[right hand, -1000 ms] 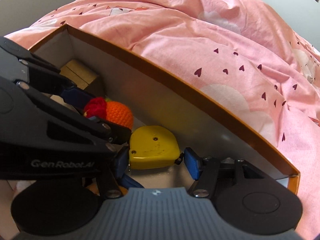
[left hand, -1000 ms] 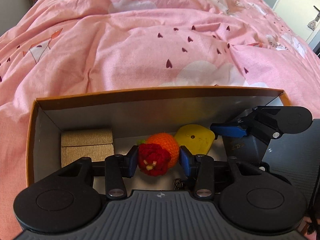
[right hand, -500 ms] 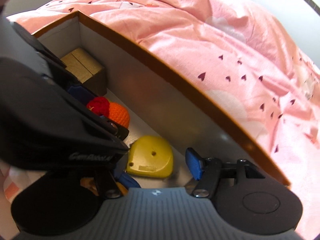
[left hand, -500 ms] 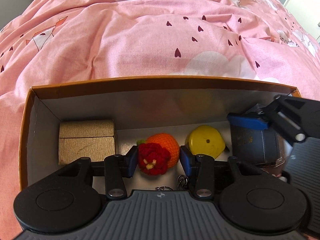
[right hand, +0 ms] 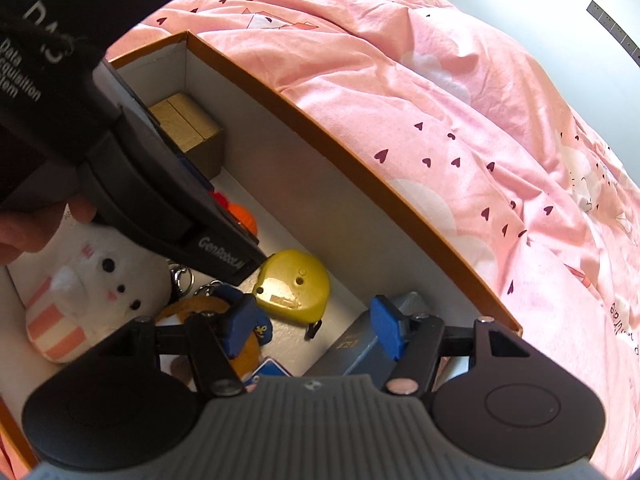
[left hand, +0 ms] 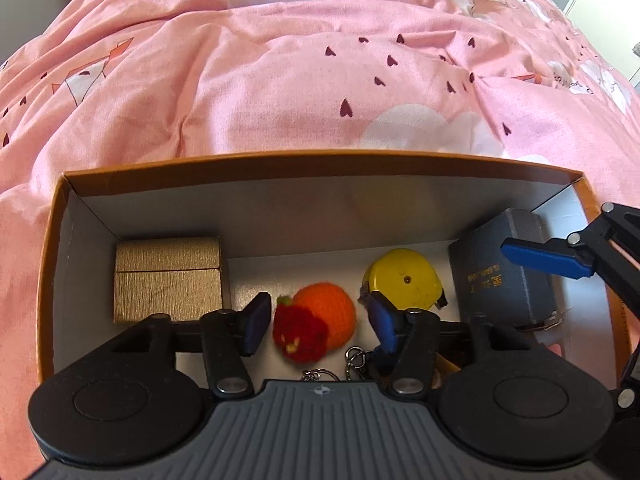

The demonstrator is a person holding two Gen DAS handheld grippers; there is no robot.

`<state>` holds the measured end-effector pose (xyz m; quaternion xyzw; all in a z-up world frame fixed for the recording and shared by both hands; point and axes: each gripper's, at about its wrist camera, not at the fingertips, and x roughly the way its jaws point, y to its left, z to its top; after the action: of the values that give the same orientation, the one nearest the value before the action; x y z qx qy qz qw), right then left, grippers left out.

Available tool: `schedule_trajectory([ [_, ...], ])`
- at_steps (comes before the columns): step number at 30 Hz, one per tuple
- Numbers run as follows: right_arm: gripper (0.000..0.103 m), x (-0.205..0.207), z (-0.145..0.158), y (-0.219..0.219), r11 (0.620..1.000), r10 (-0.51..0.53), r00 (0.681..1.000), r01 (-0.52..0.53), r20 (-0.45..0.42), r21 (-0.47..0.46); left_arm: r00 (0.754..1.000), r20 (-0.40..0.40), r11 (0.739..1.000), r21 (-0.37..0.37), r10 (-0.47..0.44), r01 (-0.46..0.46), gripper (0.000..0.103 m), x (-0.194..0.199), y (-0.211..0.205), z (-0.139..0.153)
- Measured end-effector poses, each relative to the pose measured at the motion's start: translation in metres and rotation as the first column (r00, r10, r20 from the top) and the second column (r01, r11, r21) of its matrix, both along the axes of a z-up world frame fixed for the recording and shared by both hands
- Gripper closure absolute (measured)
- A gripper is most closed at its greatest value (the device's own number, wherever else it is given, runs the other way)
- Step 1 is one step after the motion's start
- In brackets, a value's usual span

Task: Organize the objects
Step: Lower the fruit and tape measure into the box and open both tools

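An orange cardboard box (left hand: 320, 162) with white inner walls lies on a pink bedspread. My left gripper (left hand: 316, 316) reaches down into it with its jaws opening. A red and orange crochet toy (left hand: 316, 326) sits between the pads with a gap on each side. To its right are a yellow tape measure (left hand: 404, 282) and a grey-blue case (left hand: 504, 276). My right gripper (right hand: 312, 316) hangs open above the box floor, holding nothing. The tape measure (right hand: 294, 286) lies just beyond its fingers. One blue finger of the right gripper (left hand: 544, 258) shows in the left wrist view.
A gold box (left hand: 168, 280) stands in the box's left end. A white plush toy (right hand: 92, 280), key rings (left hand: 354, 358) and an orange plush keychain (right hand: 248, 344) lie along the near side. The left gripper's black body (right hand: 168, 200) crosses the right wrist view, a hand (right hand: 16, 236) behind it.
The left jaws have widened off the crochet toy, which stays in place. The right gripper has drawn up and back from the yellow tape measure, which now lies on the box floor.
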<state>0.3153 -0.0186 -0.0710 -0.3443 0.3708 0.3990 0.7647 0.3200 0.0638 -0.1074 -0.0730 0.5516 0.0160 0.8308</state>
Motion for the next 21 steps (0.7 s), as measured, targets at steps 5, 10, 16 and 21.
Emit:
schedule_trajectory([
  [5,0.038,-0.006,0.007,-0.004,1.0,-0.011,1.0,0.011,0.0,0.016,0.999,0.038,1.0,0.003,-0.004,0.003,0.035,-0.011,-0.001,0.017],
  [10,0.038,-0.015,0.027,-0.015,0.997,-0.042,0.999,0.044,-0.023,0.066,0.994,0.107,0.997,0.076,-0.007,-0.002,0.035,-0.033,-0.006,0.045],
  [16,0.038,-0.029,0.063,-0.048,0.972,-0.142,0.988,0.152,-0.066,0.179,0.978,0.208,0.982,0.188,-0.021,-0.019,0.035,-0.07,-0.017,0.091],
  [21,0.037,-0.061,0.096,-0.071,0.932,-0.199,0.978,0.211,-0.07,0.295,0.953,0.298,0.968,0.249,-0.058,-0.019,0.028,-0.109,-0.028,0.127],
])
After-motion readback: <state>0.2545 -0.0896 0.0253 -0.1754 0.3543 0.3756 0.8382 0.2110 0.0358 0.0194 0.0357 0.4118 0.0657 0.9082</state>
